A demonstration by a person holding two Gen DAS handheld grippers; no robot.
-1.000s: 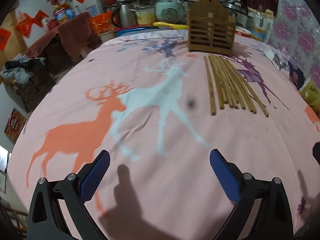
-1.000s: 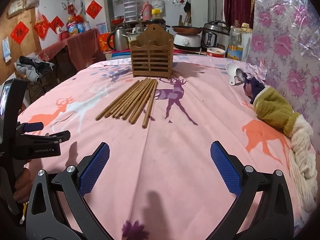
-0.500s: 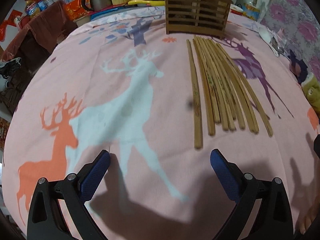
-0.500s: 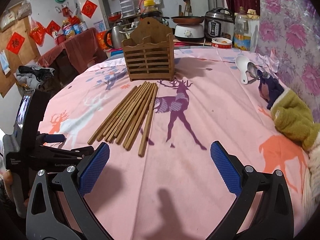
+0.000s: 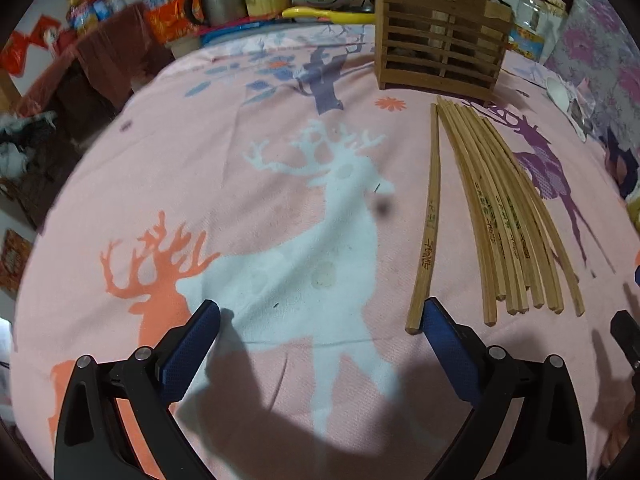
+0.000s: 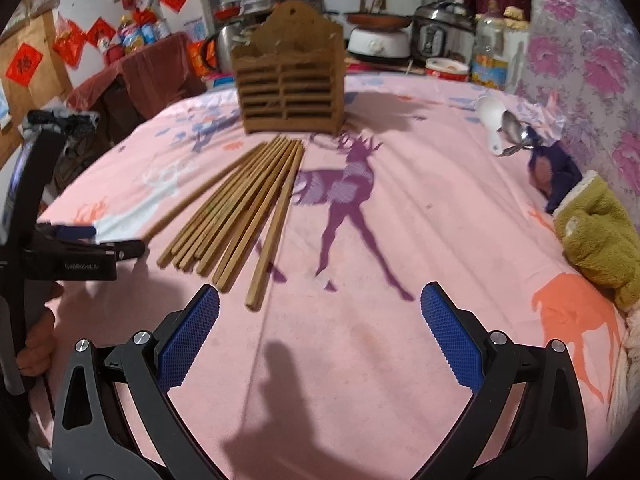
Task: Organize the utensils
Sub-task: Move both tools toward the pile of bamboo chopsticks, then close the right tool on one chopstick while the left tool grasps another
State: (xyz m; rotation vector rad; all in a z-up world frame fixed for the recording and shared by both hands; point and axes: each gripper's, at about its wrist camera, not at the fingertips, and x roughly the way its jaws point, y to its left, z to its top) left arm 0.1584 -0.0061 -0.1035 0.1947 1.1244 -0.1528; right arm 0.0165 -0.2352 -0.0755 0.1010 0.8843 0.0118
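Several wooden chopsticks [image 5: 504,216] lie in a fan on the pink deer-print cloth, tips toward a slatted wooden utensil holder [image 5: 440,36] at the back. One chopstick [image 5: 428,224] lies apart on the left of the bunch. My left gripper [image 5: 320,344] is open and empty, its right finger [image 5: 448,344] beside that chopstick's near end. In the right wrist view the chopsticks [image 6: 240,208] lie ahead and left, the holder [image 6: 288,80] behind them. My right gripper [image 6: 320,332] is open and empty, its left finger [image 6: 192,332] near the closest chopstick ends.
A white spoon and a metal spoon [image 6: 504,128] lie at the right rear. A green and dark cloth bundle [image 6: 592,224] sits at the right edge. Kettles, cookers and jars [image 6: 432,40] crowd the shelf behind. The left gripper's body [image 6: 68,256] is at the left.
Both grippers have moved forward toward the chopsticks' near ends. The left one has shifted so the single chopstick now ends at its right finger. Both stay open.
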